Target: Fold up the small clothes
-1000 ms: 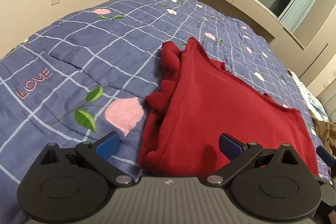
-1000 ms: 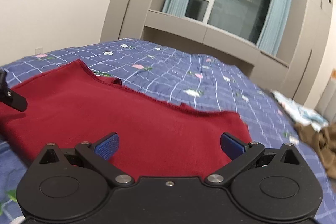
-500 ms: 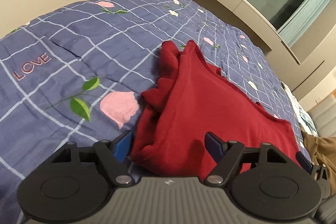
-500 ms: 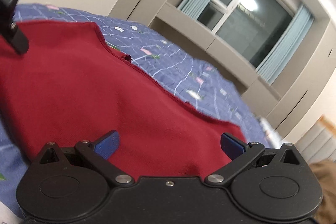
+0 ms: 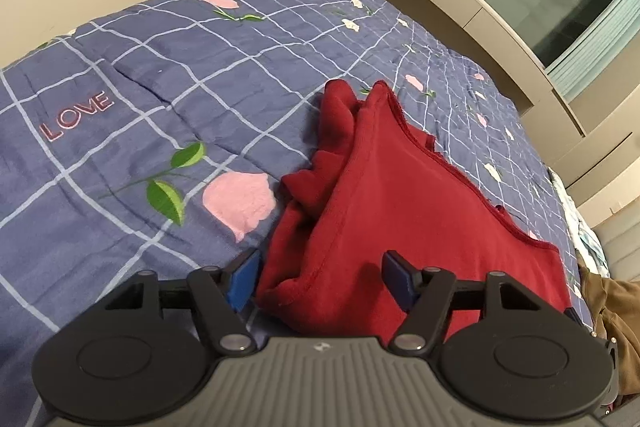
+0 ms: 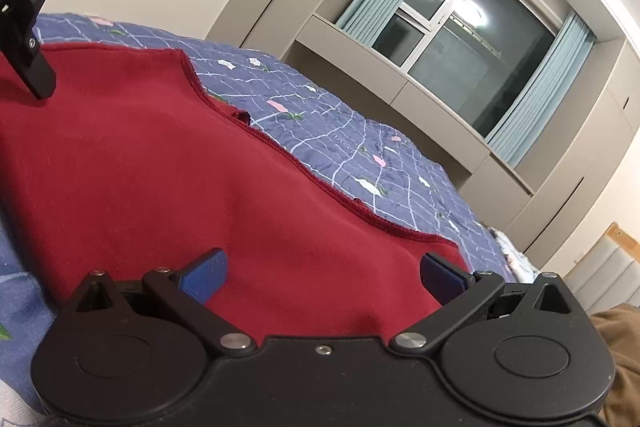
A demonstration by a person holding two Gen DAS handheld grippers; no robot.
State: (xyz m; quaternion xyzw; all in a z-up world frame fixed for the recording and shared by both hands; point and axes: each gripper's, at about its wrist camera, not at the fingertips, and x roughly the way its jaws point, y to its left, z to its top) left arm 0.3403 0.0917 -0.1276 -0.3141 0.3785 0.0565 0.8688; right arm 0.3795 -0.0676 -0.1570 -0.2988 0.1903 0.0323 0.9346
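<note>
The red garment (image 5: 400,211) lies flat on the bed's blue checked quilt (image 5: 168,83), its left edge bunched into ruffled layers running toward 12 o'clock in the left wrist view. The left gripper (image 5: 320,277) straddles the near corner of that bunched edge; its jaws have just been closing and now stand half-wide, cloth between them, the pads not yet pressing from both sides. The risk here is a partial catch: the stacked folds may give the jaws only the top layer, so the lower ones drag and the fold comes out crooked. They could also pinch quilt along with cloth at the 9 o'clock pad.

The right gripper (image 6: 322,273) hovers over the garment's other near corner with jaws wide and nothing gripped. If only one side takes hold, the garment skews. A brown garment (image 5: 612,311) at 3 o'clock lies close enough to be snagged.
</note>
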